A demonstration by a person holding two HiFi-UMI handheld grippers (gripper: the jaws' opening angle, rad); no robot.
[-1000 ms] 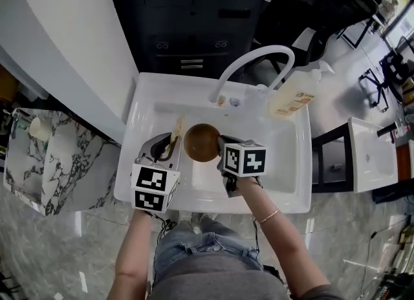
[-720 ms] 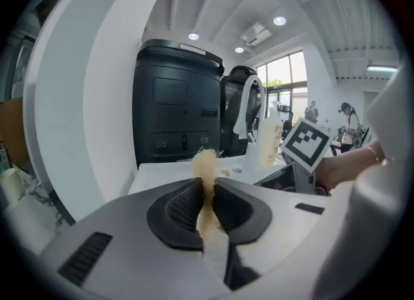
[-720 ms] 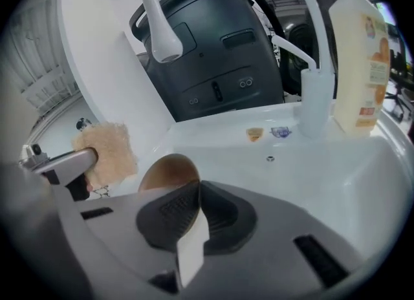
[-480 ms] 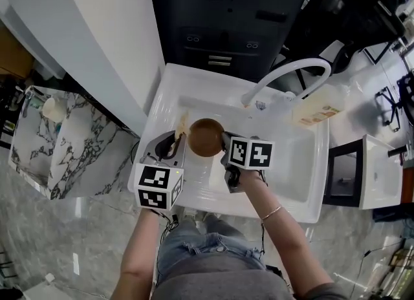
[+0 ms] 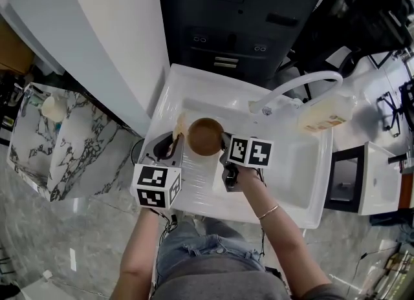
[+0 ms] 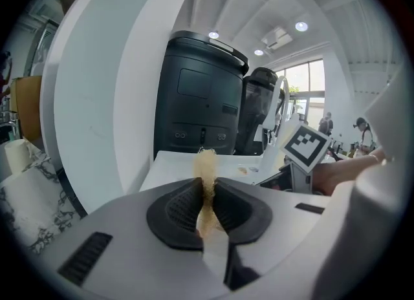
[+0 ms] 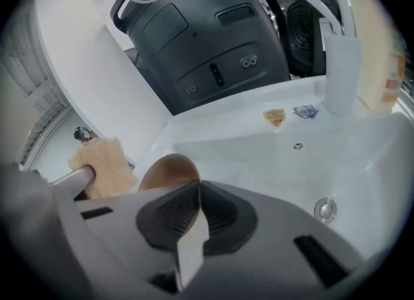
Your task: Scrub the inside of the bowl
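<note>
A brown wooden bowl hangs over the white sink, held by its rim in my right gripper, which is shut on it. In the right gripper view the bowl stands on edge between the jaws. My left gripper is shut on a tan scrub sponge, just left of the bowl. In the left gripper view the sponge sticks up from between the closed jaws. The sponge also shows at the left of the right gripper view, beside the bowl and outside it.
A white curved faucet arches over the sink's far side, with a soap bottle lying to its right. The drain sits in the basin floor. A dark appliance stands behind the sink. A marble surface lies left.
The view has shifted, so sink and faucet sit further right in frame. Both grippers stay together over the sink's left part, still holding bowl and sponge.
</note>
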